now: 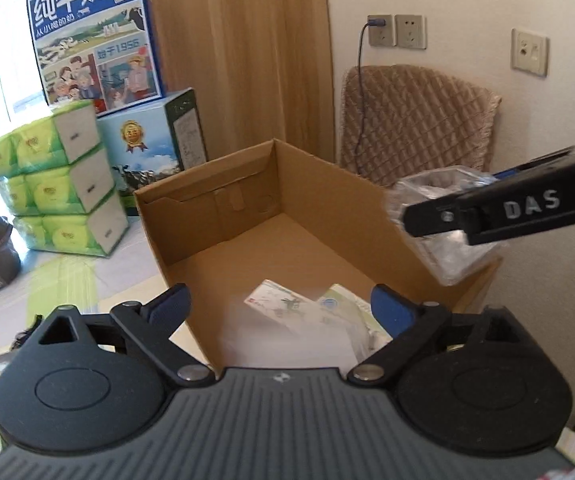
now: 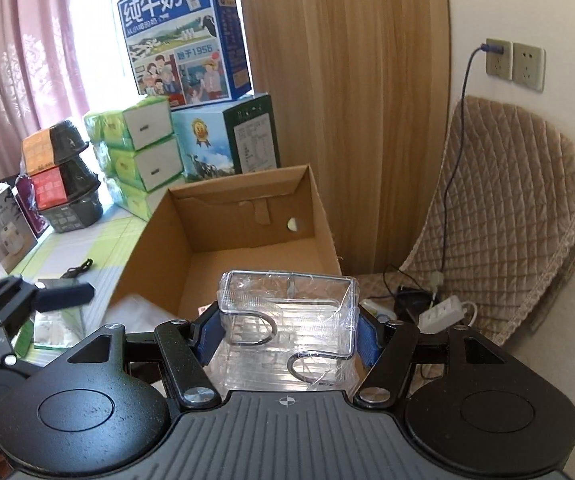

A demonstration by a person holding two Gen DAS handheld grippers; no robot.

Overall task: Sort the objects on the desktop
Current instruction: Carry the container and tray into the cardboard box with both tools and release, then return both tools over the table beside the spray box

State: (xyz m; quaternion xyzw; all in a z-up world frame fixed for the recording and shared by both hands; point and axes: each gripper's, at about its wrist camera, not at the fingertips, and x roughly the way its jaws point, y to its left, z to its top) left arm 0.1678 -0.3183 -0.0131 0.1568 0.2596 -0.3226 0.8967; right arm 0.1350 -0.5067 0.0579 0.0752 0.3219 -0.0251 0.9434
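The right gripper is clamped on a clear plastic container, wrapped in film, its blue pads pressing the two side walls; the container sits squarely between the jaws, projecting forward of them. It is held above the near right edge of the open cardboard box, apparently so it can be lowered inside as the sorting destination. The left gripper stands with jaws wide apart and nothing between them, poised over the box's near wall, which suggests it has no load at present. Inside the box, printed paper packets lie on the floor, blurred in the left wrist view. Stacked green tissue packs and milk cartons stand behind the box on the table, well apart from both grippers. Risk: the thin container may deform under the clamp.
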